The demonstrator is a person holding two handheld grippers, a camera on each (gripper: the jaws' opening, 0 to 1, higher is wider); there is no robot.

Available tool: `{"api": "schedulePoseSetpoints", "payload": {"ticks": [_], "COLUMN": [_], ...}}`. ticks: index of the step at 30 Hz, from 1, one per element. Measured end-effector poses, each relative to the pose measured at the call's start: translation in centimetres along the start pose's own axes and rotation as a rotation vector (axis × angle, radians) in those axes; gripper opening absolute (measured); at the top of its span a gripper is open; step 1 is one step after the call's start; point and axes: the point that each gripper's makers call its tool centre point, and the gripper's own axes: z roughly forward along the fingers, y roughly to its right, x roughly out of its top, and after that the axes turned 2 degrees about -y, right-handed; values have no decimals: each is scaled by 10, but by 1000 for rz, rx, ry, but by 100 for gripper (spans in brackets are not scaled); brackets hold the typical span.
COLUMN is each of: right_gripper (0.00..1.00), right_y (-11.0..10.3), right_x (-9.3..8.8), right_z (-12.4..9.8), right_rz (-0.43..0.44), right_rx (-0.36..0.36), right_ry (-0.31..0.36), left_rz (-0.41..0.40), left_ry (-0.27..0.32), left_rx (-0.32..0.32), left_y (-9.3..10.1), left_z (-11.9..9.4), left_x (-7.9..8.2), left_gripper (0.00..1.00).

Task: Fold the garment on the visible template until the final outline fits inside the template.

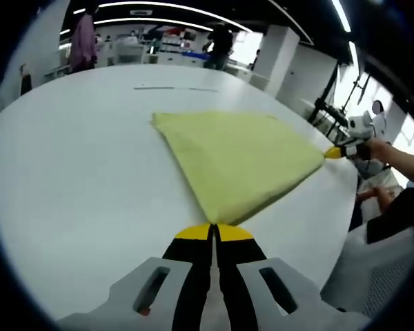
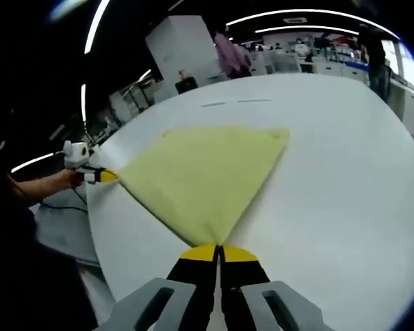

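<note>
The yellow garment (image 1: 238,160) is lying out on the white tabletop (image 1: 76,179), stretched flat between two corners, so it reads as a rough fan or triangle shape with its far edge resting on the surface. The left tool (image 1: 213,233) has its yellow-tipped jaws pinched together on the near corner in the left gripper view, and the right tool (image 2: 218,252) is clamped the same way on the opposite corner in the right gripper view, where the garment (image 2: 203,176) spreads away from the jaws. Each tool also pops up in the other's view at the far corner, the right tool (image 1: 334,152) off to the right side and the left tool (image 2: 105,176) off to the left with a person's hand (image 2: 69,178) behind it. Progress-wise, this looks like mid-fold at best: the cloth seems already doubled over at least once judging by the thick edge, but it's held taut, not laid down. Can't honestly make out a clear template outline; there are just faint thin marks (image 1: 174,88) on the tabletop beyond the cloth. So probably more folds left, plus checking the fit.
</note>
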Motion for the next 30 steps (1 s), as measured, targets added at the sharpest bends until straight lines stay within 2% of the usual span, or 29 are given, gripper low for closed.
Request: {"api": "schedulePoseSetpoints", "payload": {"ticks": [6,13,16,18,21,23,28,30], "right_gripper": [0,0,2,6,15,23,48,51], "right_y": [-2,-6,-6,-7,-11,-13,-19,-21], "right_x": [-1,0,4,7,12,16,26,28], "right_z": [0,1,0,-1,-2,-2,-4,-6], "right_rz": [4,2,-7,-12,-30,-44,-63,-64], "right_rx": [-14,-29,-39,-41,-45,-47,-60,-65], "right_ry": [1,-2,12,20,35,45,75,75], "left_rz": [5,-54,-54,-45,-47,-54,-32,-23], "left_ry": [16,39,49,53,79,90,122,144], "left_rx": [21,40,41,44,45,53,40,29], "left_y": [-1,-1,1,1,2,2,10,15], "left_z": [-1,-1,-2,-2,-4,-4,-7,-9], "left_x": [1,3,5,7,15,18,29,35], "left_gripper": [0,0,1,3,12,21,34,40]}}
